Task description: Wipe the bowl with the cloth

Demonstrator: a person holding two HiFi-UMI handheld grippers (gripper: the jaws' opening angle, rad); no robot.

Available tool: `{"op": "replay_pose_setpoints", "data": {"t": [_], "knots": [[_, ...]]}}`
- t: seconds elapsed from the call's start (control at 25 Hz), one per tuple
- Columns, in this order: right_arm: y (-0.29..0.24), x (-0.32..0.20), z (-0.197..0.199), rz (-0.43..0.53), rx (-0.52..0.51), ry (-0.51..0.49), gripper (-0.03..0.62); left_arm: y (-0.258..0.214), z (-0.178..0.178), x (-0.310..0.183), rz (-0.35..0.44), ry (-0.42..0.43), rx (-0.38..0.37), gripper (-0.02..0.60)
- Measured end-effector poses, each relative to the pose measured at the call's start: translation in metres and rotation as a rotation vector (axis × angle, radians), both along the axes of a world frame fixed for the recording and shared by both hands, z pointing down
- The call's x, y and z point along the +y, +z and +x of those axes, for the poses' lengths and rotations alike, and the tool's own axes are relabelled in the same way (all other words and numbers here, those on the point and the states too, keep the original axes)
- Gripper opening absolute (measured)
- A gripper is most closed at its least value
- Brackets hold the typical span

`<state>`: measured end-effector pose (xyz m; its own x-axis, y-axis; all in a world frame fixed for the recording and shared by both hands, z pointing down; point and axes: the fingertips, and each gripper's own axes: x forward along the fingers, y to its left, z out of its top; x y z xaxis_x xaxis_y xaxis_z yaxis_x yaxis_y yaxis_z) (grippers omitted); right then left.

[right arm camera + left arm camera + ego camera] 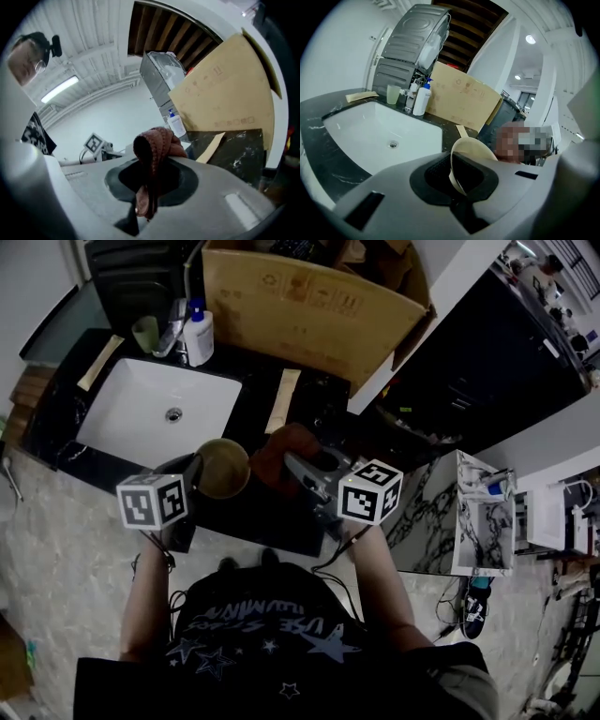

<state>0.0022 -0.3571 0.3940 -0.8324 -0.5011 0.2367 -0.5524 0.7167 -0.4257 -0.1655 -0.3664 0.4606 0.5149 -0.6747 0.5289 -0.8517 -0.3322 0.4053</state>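
Bowl (pixel 222 468) is gripped at its rim by the left gripper (pixel 457 185), whose jaws are clamped together on the thin wall. It is held tilted on its side above the dark counter (pixel 262 517), just beside the white sink (pixel 141 418). A reddish-brown cloth (pixel 154 147) is pinched in the closed jaws of the right gripper (pixel 146 187) and bunched just right of the bowl; whether the two touch cannot be told. A soap bottle (pixel 198 334) and cardboard box (pixel 300 315) are seen behind the sink
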Motion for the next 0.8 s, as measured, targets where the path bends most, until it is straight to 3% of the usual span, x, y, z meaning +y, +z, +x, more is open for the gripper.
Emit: {"op": "replay_pose_setpoints", "data": {"t": [0.16,0.4,0.56,0.8], "knots": [[0.027,0.019,-0.01,0.074,0.156,-0.065,0.05,-0.015,-0.007,-0.009,0.018,-0.048,0.09,0.021],[0.01,0.032,-0.049,0.226,0.098,-0.122,0.051,-0.033,0.007,-0.015,0.047,-0.029,0.138,0.02],[0.002,0.022,-0.043,0.245,0.07,-0.124,0.05,-0.03,0.011,-0.006,0.017,0.077,0.164,0.02],[-0.003,0.019,-0.04,0.261,0.075,-0.246,0.049,-0.042,0.046,0.022,0.067,0.35,0.122,0.018]]}}
